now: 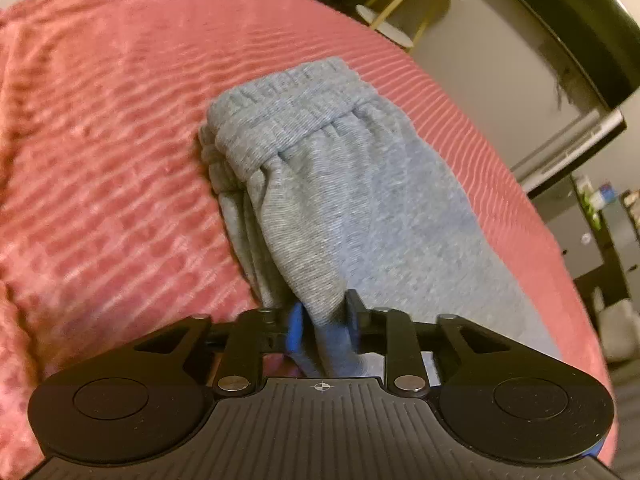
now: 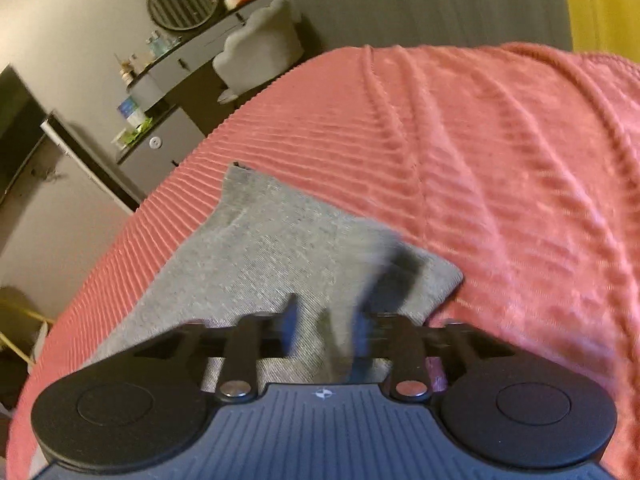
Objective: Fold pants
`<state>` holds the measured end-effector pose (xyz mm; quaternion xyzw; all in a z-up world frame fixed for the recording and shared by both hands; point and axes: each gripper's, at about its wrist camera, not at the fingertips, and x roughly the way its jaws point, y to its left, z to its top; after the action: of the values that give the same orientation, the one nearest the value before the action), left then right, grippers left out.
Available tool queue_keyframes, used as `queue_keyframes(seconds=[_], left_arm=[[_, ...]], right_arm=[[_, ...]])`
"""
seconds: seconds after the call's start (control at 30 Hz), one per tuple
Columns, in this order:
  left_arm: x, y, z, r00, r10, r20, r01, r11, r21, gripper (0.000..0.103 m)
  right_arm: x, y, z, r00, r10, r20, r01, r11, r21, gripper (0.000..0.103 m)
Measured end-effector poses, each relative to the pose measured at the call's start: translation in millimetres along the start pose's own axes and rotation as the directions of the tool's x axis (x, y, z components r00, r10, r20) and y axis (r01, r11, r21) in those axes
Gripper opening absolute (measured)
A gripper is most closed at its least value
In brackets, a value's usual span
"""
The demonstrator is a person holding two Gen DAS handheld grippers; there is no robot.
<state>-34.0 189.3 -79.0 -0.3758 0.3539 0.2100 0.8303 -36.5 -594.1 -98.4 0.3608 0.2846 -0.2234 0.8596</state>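
On the pink bed (image 1: 120, 140), we have grey sweatpants (image 1: 340, 200) partly folded; left gripper (image 1: 322, 322) pinches a fabric ridge, right gripper (image 2: 326, 326) spread, folding unfinished.

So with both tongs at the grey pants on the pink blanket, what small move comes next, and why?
Probably lift both ends and carry them toward the waistband. The left tongs pinch a ridge of the grey pants; the right tongs have cloth between them, grip blurred. The pink blanket lies bare ahead.
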Motion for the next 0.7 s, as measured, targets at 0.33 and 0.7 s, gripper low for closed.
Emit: queue_keyframes(seconds=[0.33, 0.7], left_arm=[[-34, -32, -18, 0.979, 0.104, 0.176, -0.134, 0.976, 0.170, 0.043], [-16, -122, -48, 0.957, -0.046, 0.287, -0.097, 0.881, 0.463, 0.073]], right_arm=[[2, 27, -13, 0.995, -0.094, 0.046, 0.099, 0.984, -0.145, 0.005], [-25, 78, -19, 0.885, -0.351, 0.306, 0.438, 0.851, -0.292, 0.030]])
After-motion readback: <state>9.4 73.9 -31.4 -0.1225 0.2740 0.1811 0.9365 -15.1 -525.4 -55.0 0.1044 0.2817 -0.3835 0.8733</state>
